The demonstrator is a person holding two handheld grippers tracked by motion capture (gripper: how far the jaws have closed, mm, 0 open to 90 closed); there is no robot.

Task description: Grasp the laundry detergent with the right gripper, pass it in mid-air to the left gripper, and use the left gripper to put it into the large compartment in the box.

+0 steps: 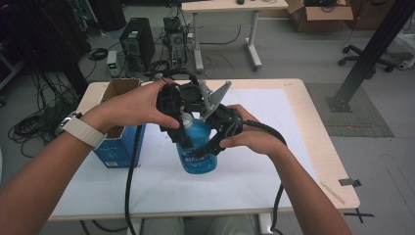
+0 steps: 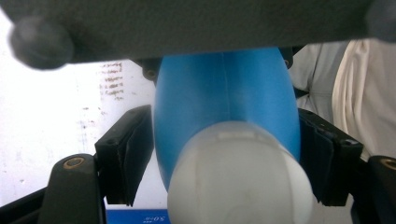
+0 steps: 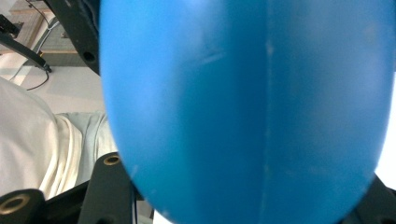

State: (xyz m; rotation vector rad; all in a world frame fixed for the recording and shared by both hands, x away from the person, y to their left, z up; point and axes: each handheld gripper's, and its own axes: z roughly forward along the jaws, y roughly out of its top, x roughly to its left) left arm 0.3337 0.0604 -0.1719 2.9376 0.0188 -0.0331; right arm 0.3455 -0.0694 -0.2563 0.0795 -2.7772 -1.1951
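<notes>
Blue cardboard box [image 1: 117, 142] stands open at the left of the table [image 1: 293, 103], just beside the work. Left hand-held gripper [image 1: 183, 134] comes down from above over the white cap [image 1: 186, 119] of the blue bottle [image 1: 198, 156]; in the left gripper view the cap [image 2: 240, 177] sits between its two black jaws, which stand close either side of the neck, but contact of the pads is not clear, so whether it grips yet I cannot tell. Bottle stands upright at the middle of the table on the white sheet [image 1: 274, 122]. Right hand-held gripper [image 1: 210, 147] clamps the bottle body from the right side; in the right gripper view the blue wall [image 3: 243, 112] sits tight between its jaws. Judgement: step in hand is taking hold of the cap to unscrew it. To do it well, centre the left jaws squarely on the cap, not the neck below, close firmly before twisting, and keep the right grip fixed so the body does not turn or tip.
</notes>
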